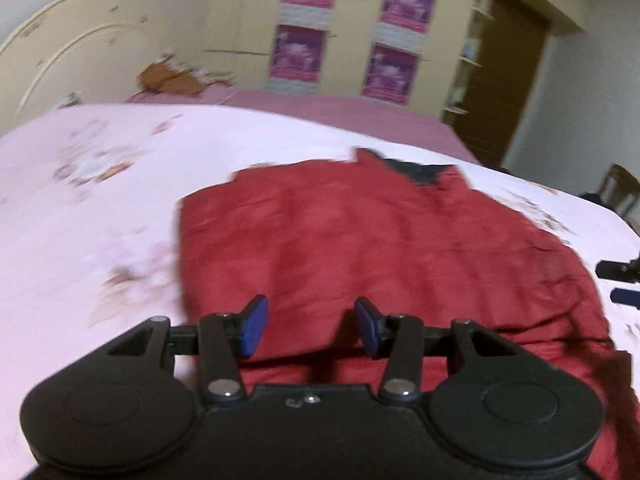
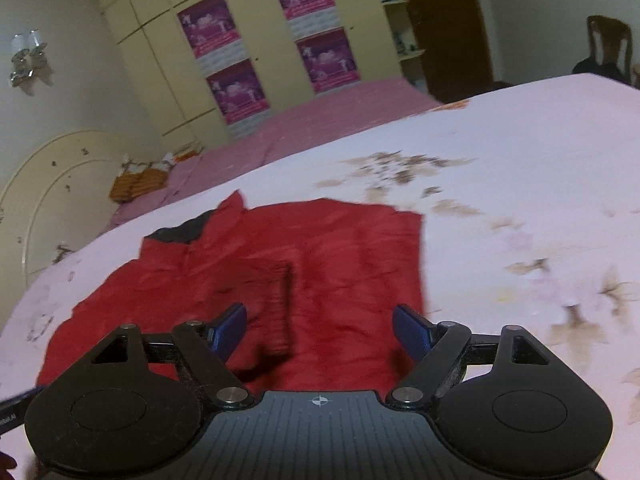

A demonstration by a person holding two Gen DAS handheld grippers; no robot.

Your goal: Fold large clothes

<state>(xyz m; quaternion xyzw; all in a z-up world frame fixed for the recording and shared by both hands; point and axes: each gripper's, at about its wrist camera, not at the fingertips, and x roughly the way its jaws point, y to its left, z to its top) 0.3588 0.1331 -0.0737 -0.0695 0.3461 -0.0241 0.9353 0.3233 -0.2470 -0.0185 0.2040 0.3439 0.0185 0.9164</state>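
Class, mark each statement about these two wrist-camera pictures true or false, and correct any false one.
1. A red garment lies on the floral sheet. True.
2. The left hand-held gripper is clamped on the cloth. False: its jaws stand apart with nothing pressed between them.
3. Purple posters hang on the cream wardrobe. True.
4. The garment hangs from a hanger. False: it lies spread on the bed.
5. The right hand-held gripper is open. True.
6. The garment's collar lining is white. False: it is dark.
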